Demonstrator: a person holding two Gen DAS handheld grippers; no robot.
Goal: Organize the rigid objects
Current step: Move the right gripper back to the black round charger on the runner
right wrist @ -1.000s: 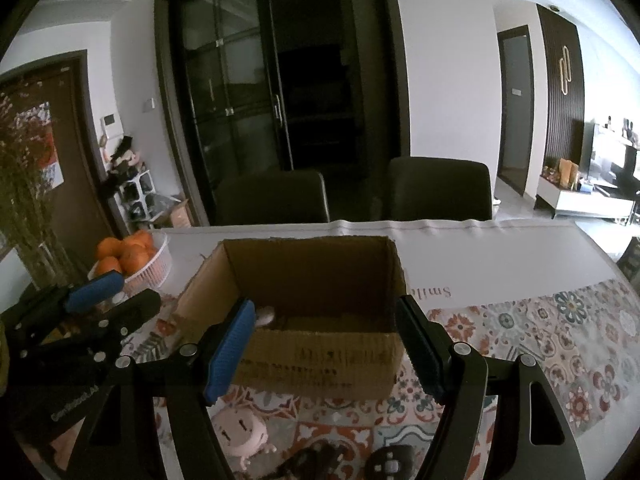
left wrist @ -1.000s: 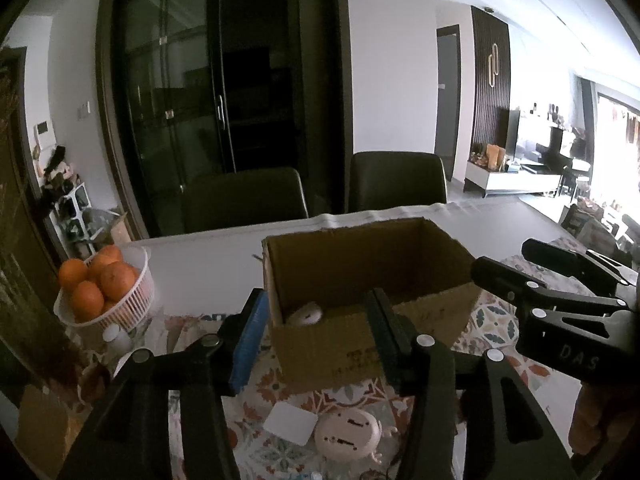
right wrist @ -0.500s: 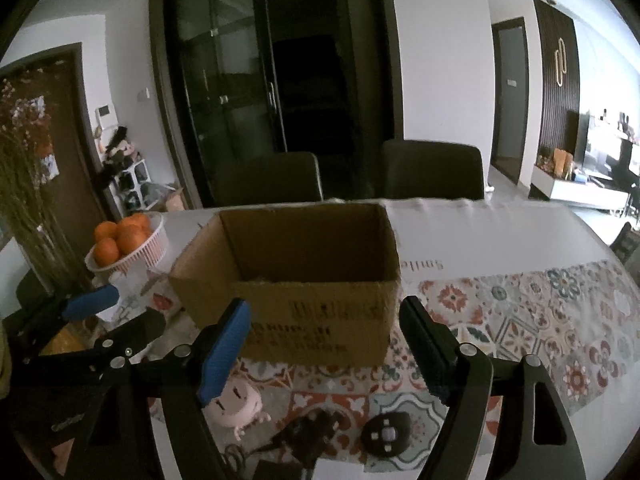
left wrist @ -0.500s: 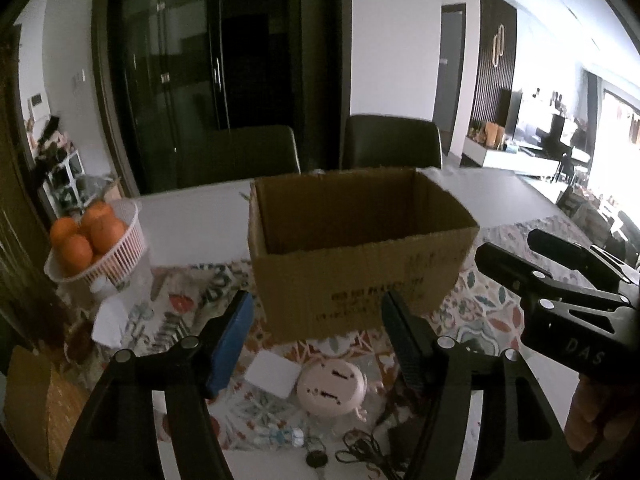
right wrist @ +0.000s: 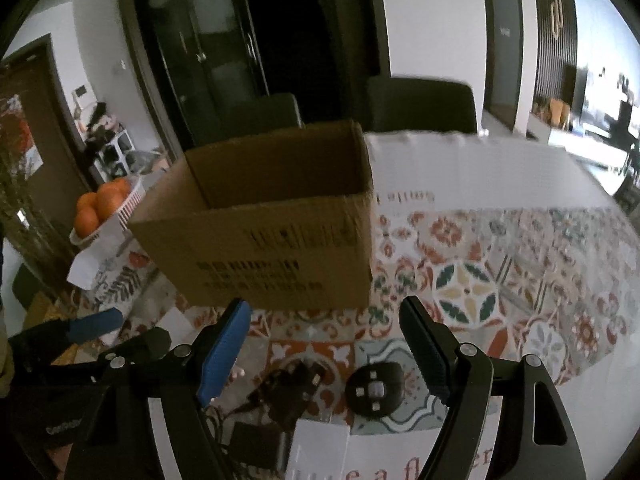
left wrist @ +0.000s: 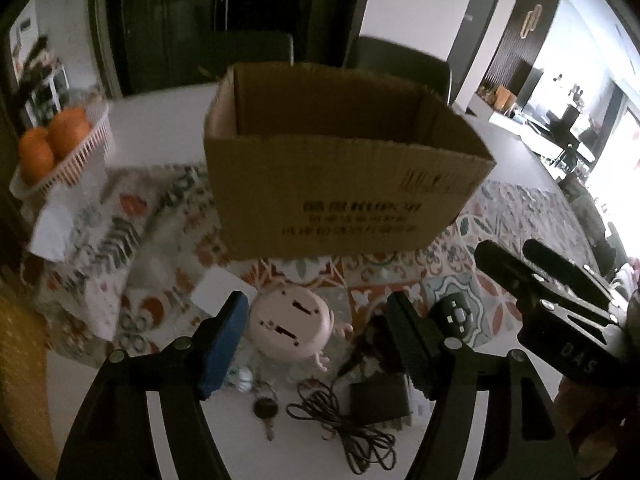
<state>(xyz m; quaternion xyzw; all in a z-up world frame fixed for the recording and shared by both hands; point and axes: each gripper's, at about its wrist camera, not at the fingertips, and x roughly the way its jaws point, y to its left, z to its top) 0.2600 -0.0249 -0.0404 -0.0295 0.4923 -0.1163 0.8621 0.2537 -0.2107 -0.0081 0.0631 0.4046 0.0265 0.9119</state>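
An open cardboard box [left wrist: 340, 168] [right wrist: 260, 240] stands on the patterned tablecloth. In front of it lie a pink round device [left wrist: 292, 328], a white card [left wrist: 222, 294], a black round remote [left wrist: 454, 316] [right wrist: 374, 388], a black adapter with its cable [left wrist: 376, 400] [right wrist: 288, 388] and keys [left wrist: 264, 408]. My left gripper [left wrist: 316, 340] hovers over the pink device; its jaws are opening and nothing is pressed between them. My right gripper [right wrist: 324, 356] is open above the adapter and the remote, holding nothing.
A white basket of oranges [left wrist: 60, 148] [right wrist: 104, 208] stands at the left on a white paper. A white flat box [right wrist: 320, 448] lies near the front edge. Two dark chairs stand behind the table [right wrist: 460, 168]. The left gripper [right wrist: 100, 336] shows at the right view's left.
Both grippers have sunk and tilted down toward the table. The box's inside has gone from sight and the small items in front of it have come into view. The left jaws stand wider.
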